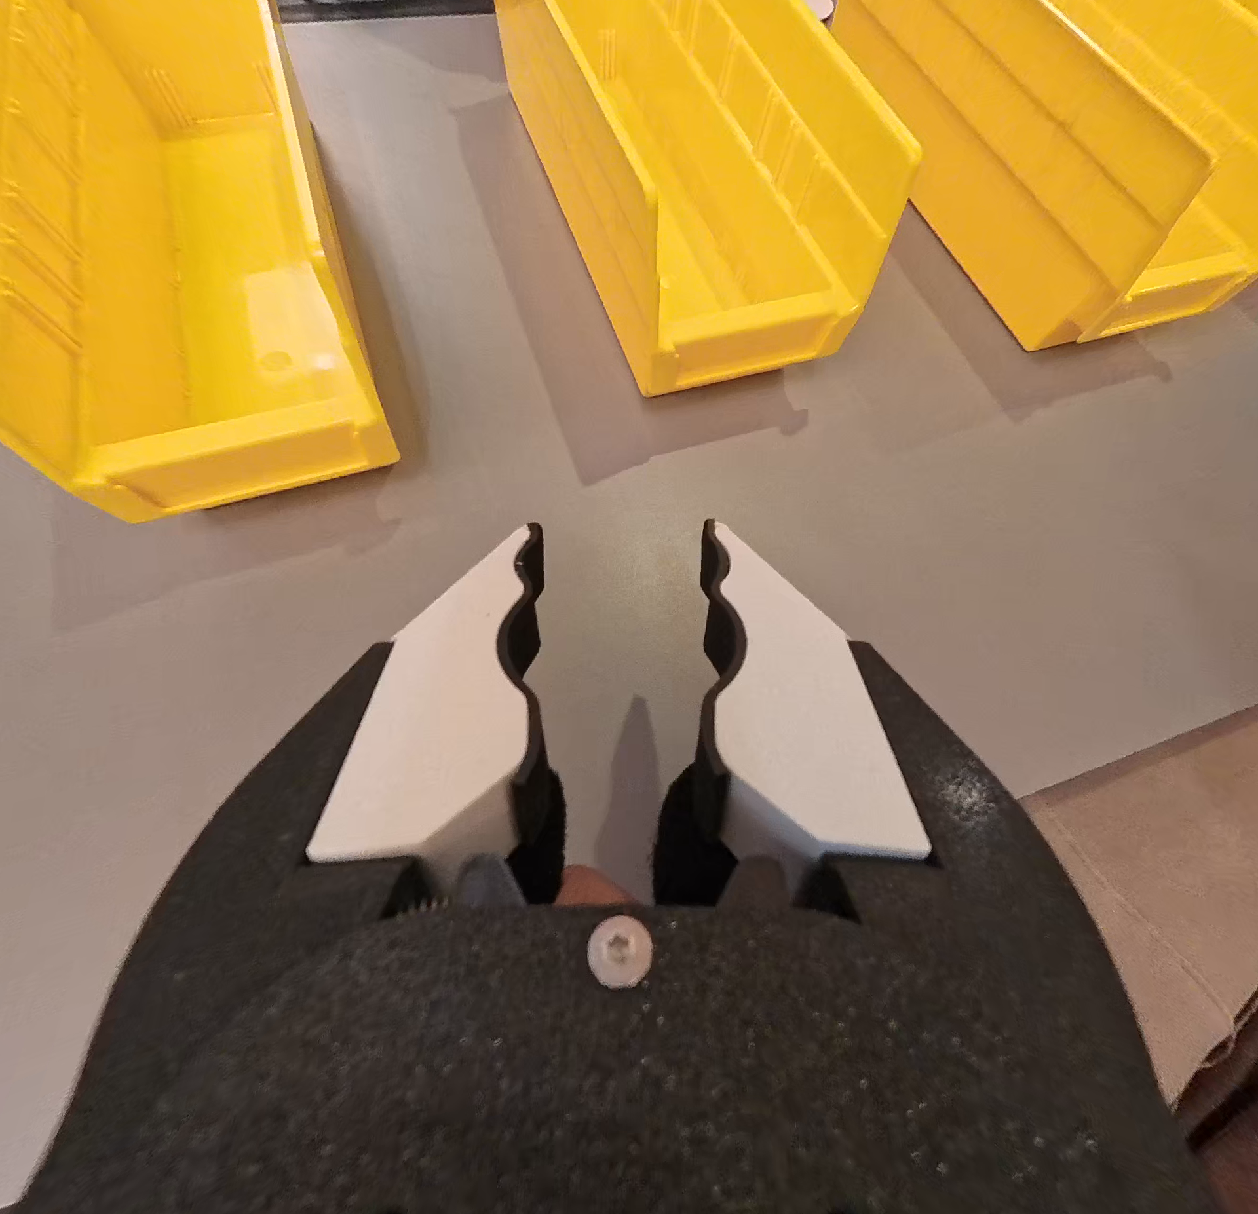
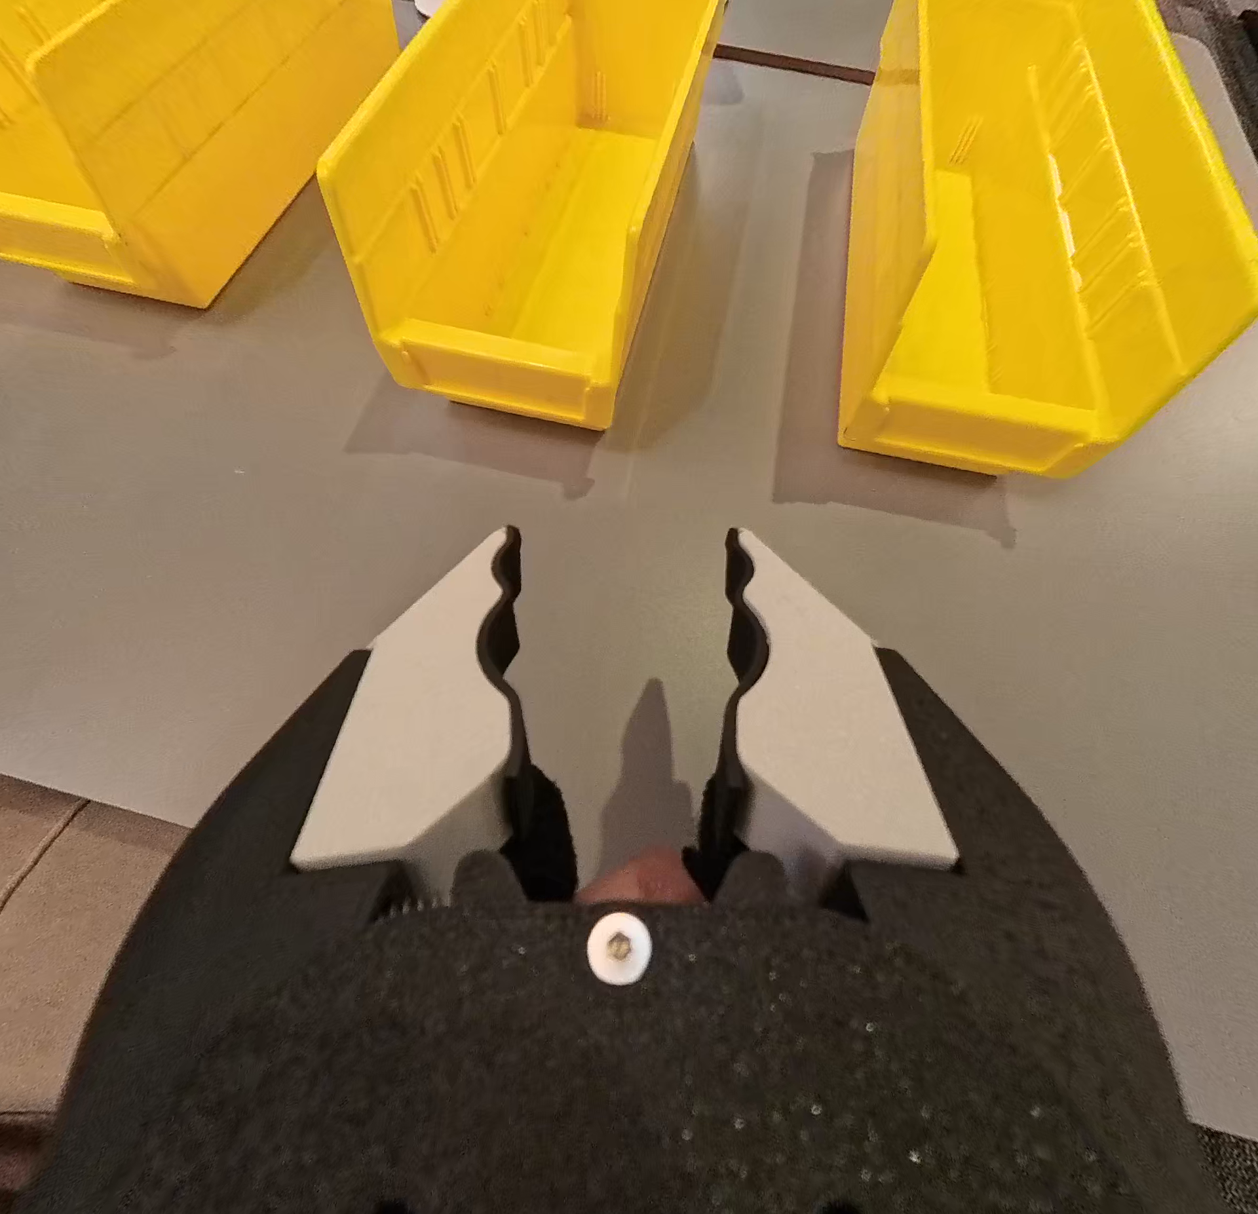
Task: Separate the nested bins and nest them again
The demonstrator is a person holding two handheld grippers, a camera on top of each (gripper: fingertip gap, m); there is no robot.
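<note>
1. My left claw (image 1: 623,535) is spread, pinching nothing, low over the grey counter (image 1: 885,569).
2. My right claw (image 2: 623,541) is spread too, also bare.
3. The yellow bins stand apart in a row on the far side, long axes running away from me.
4. In the left wrist view, the middle bin (image 1: 742,337) lies just right of straight ahead.
5. In the right wrist view, one bin (image 2: 504,378) sits ahead, slightly left, and looks the nearer reach.

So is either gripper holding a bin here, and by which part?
Neither. The left gripper and right gripper are both open, with only bare grey table between their fingers. The yellow bins stand apart, beyond the fingertips.
</note>
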